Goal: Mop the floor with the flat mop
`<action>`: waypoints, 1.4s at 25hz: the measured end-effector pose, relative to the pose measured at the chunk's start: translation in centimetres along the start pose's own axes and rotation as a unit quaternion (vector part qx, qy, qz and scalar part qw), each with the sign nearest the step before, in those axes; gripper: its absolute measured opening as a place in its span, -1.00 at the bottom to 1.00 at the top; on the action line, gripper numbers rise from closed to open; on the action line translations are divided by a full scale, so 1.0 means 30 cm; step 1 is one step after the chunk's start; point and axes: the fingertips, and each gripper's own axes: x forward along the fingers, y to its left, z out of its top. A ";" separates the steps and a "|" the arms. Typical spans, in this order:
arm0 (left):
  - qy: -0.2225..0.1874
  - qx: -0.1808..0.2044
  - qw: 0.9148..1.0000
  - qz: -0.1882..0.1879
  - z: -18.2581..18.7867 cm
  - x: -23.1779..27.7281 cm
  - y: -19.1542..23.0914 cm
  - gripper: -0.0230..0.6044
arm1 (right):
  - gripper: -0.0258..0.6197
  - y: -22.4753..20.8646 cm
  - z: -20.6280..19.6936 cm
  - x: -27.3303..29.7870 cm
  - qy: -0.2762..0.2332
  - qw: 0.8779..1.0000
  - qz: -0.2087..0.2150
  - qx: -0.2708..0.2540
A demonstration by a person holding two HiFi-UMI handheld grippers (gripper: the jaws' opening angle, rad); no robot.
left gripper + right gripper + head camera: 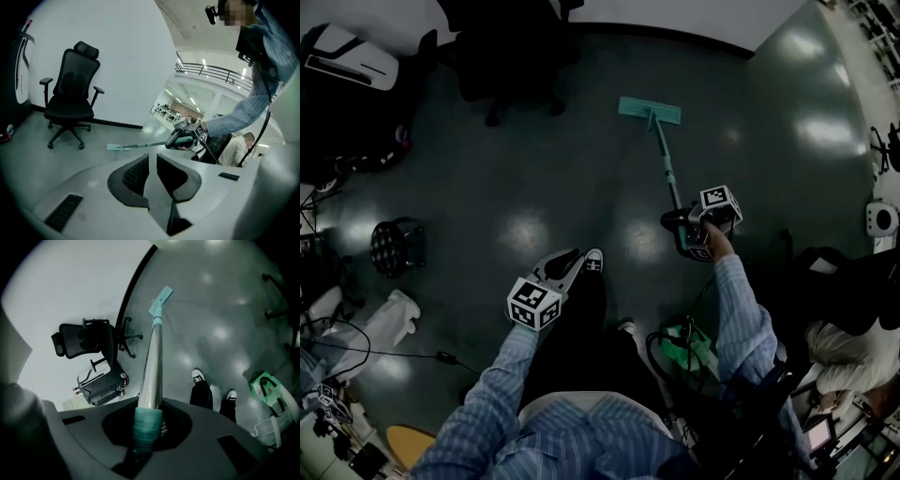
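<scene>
Floor (534, 178): dark, glossy, w/ a big open patch in front of the office chair (511, 52), which stands by the wall.

Flat mop (661, 150): its head (650, 111) lies flat on the floor just beside the chair, on the chair's right in head view, also close to the wall. The handle (671, 183) slants back away from the chair, up to the right gripper (686, 225). Head flat + pole at a low angle means the whole pad bears on the floor. Prob. at the far reach of a push stroke, but that's a judgement.

Right gripper: jaws clamped on the teal grip (143, 425) at the pole's top end, plain in the right gripper view. Holding at the very end gives max reach toward the chair, but less say over twist.

Left gripper (565, 266): well back from the chair, over the person's legs, apart from the mop. Jaws drawn close together, nothing btwn them. Likely kept there so it won't foul the pole. It could take the handle lower down if more push is wanted.

Containers: green bag (694, 349) on the floor, on the far side of the person from the chair, by the feet. Contents can't be made out.

Shoe (593, 261): planted on the floor btwn the left gripper and the chair, toe toward the chair.
</scene>
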 end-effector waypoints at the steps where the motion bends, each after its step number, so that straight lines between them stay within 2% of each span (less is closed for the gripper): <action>1: 0.000 0.000 1.000 -0.003 -0.009 -0.004 -0.024 -0.76 | -0.83 -0.034 -0.047 -0.007 0.001 1.000 0.002 0.001; 9: 0.004 0.026 0.999 -0.037 -0.076 -0.040 -0.230 -0.76 | -0.83 -0.321 -0.446 -0.058 0.013 1.000 0.021 0.014; 17: -0.019 0.041 0.998 -0.041 -0.168 -0.135 -0.433 -0.76 | -0.83 -0.590 -0.794 -0.096 0.030 1.000 -0.005 0.005; 29: -0.038 0.030 0.999 -0.015 -0.425 -0.372 -0.704 -0.76 | -0.83 -0.947 -1.274 -0.175 0.058 0.998 -0.017 0.003; 35: -0.051 0.040 0.998 -0.014 -0.448 -0.421 -0.782 -0.76 | -0.83 -1.081 -1.459 -0.258 0.079 0.996 -0.028 -0.001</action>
